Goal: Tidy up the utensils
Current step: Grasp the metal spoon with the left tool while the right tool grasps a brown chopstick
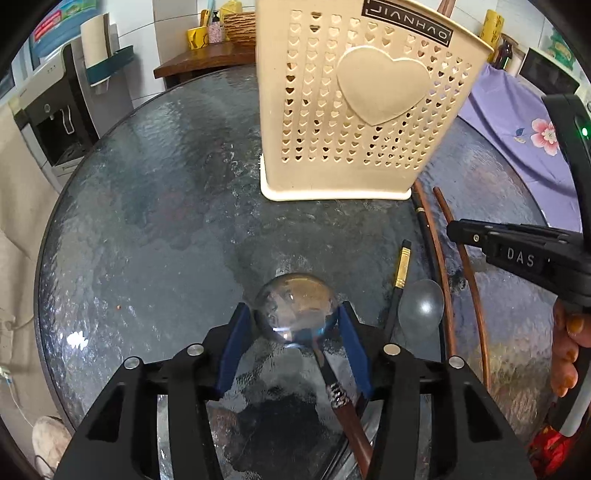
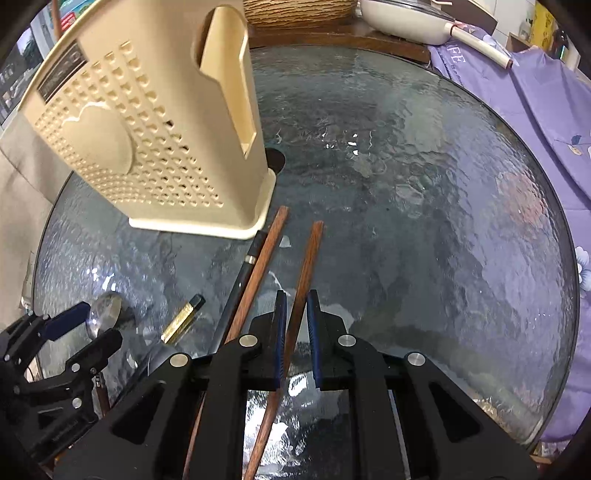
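A cream holder (image 1: pixel 351 110) (image 2: pixel 147 147) pierced with heart holes stands on the round glass table (image 1: pixel 147 206). My left gripper (image 1: pixel 295 314) (image 2: pixel 98 323) stands open, its blue pads either side of a steel spoon's bowl (image 1: pixel 295 306) that rests dome-up on the glass; the spoon's brown handle (image 1: pixel 347 417) runs back under the gripper. My right gripper (image 2: pixel 295 321) (image 1: pixel 452 230) is shut on a brown chopstick (image 2: pixel 310 258). Beside it lie a second brown chopstick (image 2: pixel 269 243), a black one (image 2: pixel 255 251), a gold-banded black one (image 1: pixel 402 266) and a grey spoon (image 1: pixel 421 306).
A purple flowered cloth (image 1: pixel 517 122) (image 2: pixel 535 110) covers furniture on the right past the table rim. A white pan (image 2: pixel 406 22) and a wicker basket (image 1: pixel 240 27) sit on a wooden shelf behind. A water dispenser (image 1: pixel 55 122) stands at the left.
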